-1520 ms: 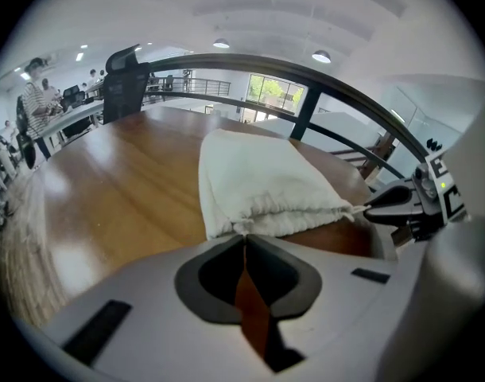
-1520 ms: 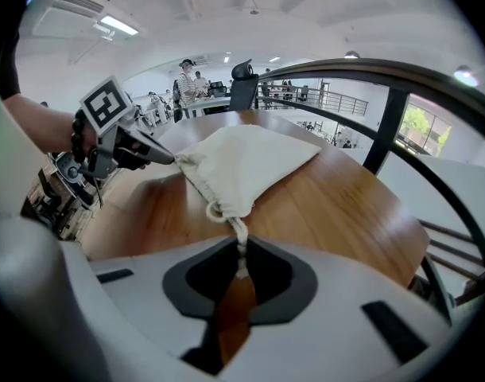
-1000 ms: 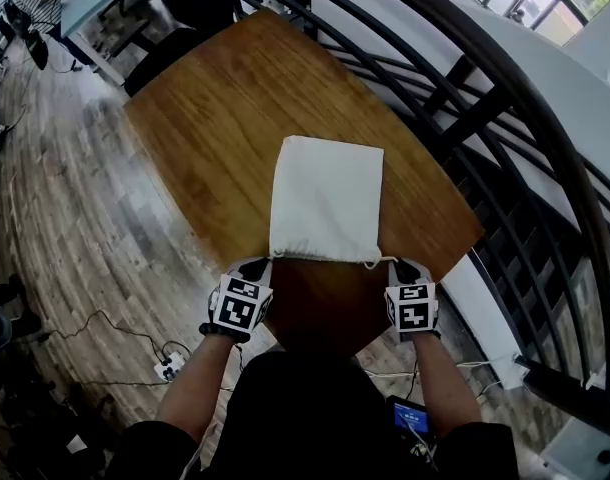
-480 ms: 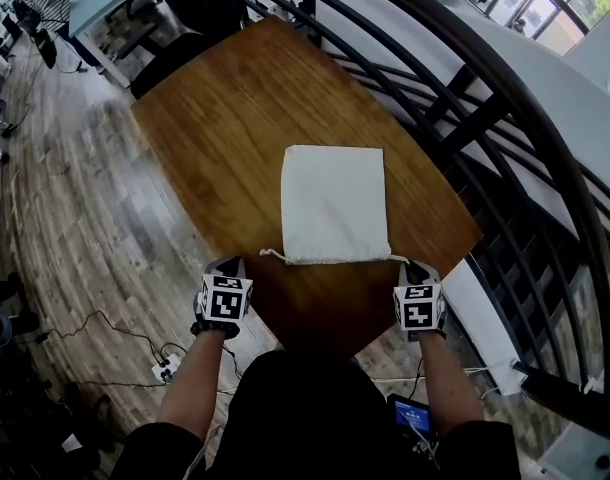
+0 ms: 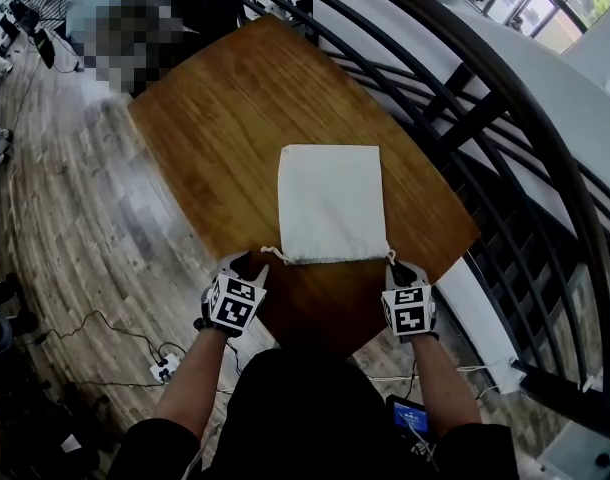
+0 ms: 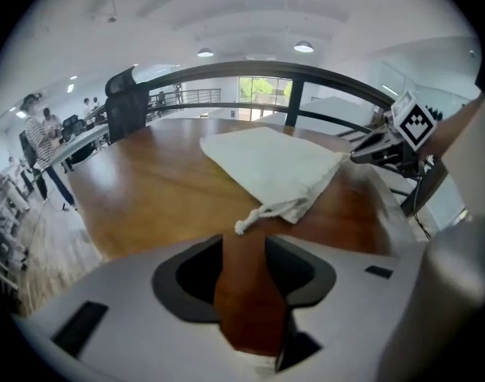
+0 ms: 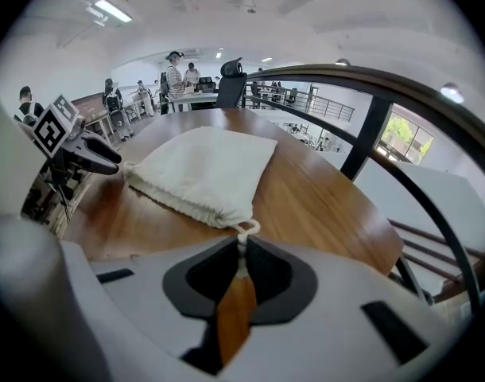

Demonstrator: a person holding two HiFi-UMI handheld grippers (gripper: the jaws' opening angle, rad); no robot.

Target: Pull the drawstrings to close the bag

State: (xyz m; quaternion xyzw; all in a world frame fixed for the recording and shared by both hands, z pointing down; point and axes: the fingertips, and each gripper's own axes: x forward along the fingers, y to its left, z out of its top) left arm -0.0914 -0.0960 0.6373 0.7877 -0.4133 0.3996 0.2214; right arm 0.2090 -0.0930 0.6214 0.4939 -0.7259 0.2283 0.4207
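A cream drawstring bag [image 5: 333,200] lies flat on the wooden table [image 5: 225,118], its gathered mouth toward me. My left gripper [image 5: 247,263] sits just left of the mouth's near corner. Its jaws have just been opening, and only bare wood shows between them [image 6: 242,247]. The left drawstring's knotted end [image 6: 241,228] lies loose on the table just ahead of the fingertips. My right gripper [image 5: 397,266] is at the mouth's right corner, shut on the right drawstring [image 7: 243,231], which runs short from the bag [image 7: 203,169] into the jaws [image 7: 242,253].
Both grippers hover at the table's near edge [image 5: 325,338]. A black curved railing [image 5: 485,98] runs close along the right side. Wood floor with cables and a power strip [image 5: 165,370] lies at the left. People and desks stand far off [image 7: 175,74].
The left gripper let go of the left drawstring and moved back right toward the bag. The string's end now lies slack. The right gripper keeps its hold, nearly still.
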